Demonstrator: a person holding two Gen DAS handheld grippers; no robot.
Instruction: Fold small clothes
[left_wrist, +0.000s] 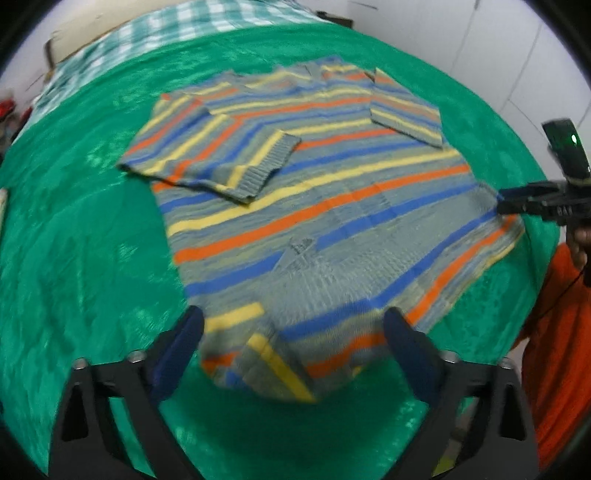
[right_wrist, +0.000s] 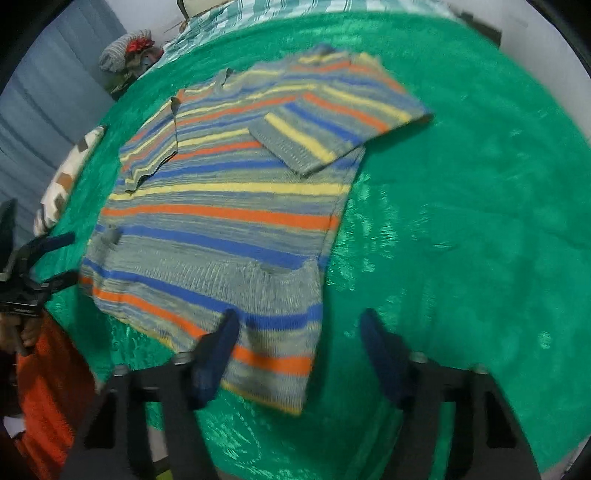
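A striped knit sweater (left_wrist: 314, 192) in grey, orange, blue and yellow lies flat on a green cloth (left_wrist: 74, 258), both sleeves folded in over the body. It also shows in the right wrist view (right_wrist: 229, 221). My left gripper (left_wrist: 293, 336) is open, its jaws standing wide either side of the sweater's near left hem corner, which is rumpled. My right gripper (right_wrist: 295, 343) is open at the near right hem corner, one finger (right_wrist: 218, 350) over the hem. Each gripper shows at the other view's edge: the right one (left_wrist: 517, 201), the left one (right_wrist: 55, 258).
The green cloth (right_wrist: 461, 221) covers a bed, with a green checked sheet (left_wrist: 166, 29) beyond it. A patterned pillow (right_wrist: 66, 173) and a bundle of things (right_wrist: 125, 55) lie at the left. The person's orange clothing (left_wrist: 561, 332) is at the near edge.
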